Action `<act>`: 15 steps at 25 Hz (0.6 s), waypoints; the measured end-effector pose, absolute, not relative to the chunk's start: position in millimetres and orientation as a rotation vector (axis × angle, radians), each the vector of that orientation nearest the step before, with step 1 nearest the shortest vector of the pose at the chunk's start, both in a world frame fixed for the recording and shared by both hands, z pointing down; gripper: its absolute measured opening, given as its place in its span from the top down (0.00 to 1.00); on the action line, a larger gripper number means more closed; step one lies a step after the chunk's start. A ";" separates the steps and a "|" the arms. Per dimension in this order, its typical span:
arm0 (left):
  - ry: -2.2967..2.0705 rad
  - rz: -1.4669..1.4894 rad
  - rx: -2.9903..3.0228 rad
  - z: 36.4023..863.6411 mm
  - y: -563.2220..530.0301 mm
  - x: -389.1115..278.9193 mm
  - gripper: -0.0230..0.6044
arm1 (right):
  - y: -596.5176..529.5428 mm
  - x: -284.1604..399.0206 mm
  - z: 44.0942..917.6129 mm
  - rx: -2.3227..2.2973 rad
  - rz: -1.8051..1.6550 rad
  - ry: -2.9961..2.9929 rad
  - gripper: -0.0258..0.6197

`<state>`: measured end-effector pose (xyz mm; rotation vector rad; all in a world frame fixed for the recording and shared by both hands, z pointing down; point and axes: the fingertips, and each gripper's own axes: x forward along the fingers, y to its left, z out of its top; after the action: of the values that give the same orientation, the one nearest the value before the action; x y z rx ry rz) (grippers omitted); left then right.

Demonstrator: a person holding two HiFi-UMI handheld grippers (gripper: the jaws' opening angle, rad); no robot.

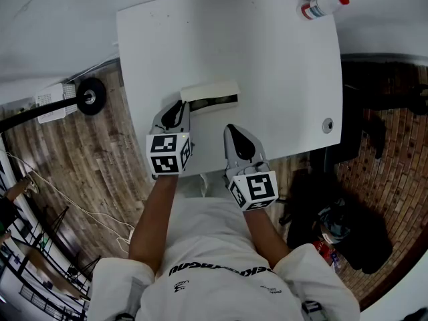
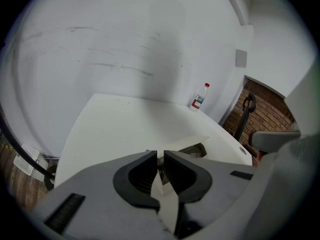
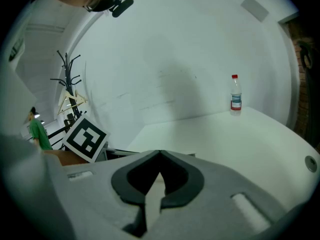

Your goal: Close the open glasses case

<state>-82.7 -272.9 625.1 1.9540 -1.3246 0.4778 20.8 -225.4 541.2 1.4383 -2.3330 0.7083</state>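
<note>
Open case (image 1: 209, 95) crosswise, centre frame; left tongs (image 1: 178, 108) pinch its left end; right tongs (image 1: 231, 130) shut, empty, just below.

The table (image 1: 267, 59) lies open beyond and to the right of the glasses case (image 1: 209, 93), so I can pass there freely. The bottle (image 1: 324, 7) stands well apart, in the far right corner. The case's raised lid stands just ahead of my right gripper (image 1: 230, 128). My left gripper (image 1: 178, 106) crowds the case's left end.
</note>
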 end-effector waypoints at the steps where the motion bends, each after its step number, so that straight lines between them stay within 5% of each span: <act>1: -1.324 0.478 1.954 625.2 -272.2 -82.7 0.90 | -224.7 20.6 541.3 1.438 0.708 -2.332 0.96; 15: -1.341 0.509 1.975 626.7 -265.9 -79.4 0.90 | -219.8 21.8 538.8 1.433 0.704 -2.337 0.96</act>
<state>-79.4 -265.9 626.7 1.9750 -1.3411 0.5088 21.8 -219.8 538.8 1.4326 -2.3366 0.7042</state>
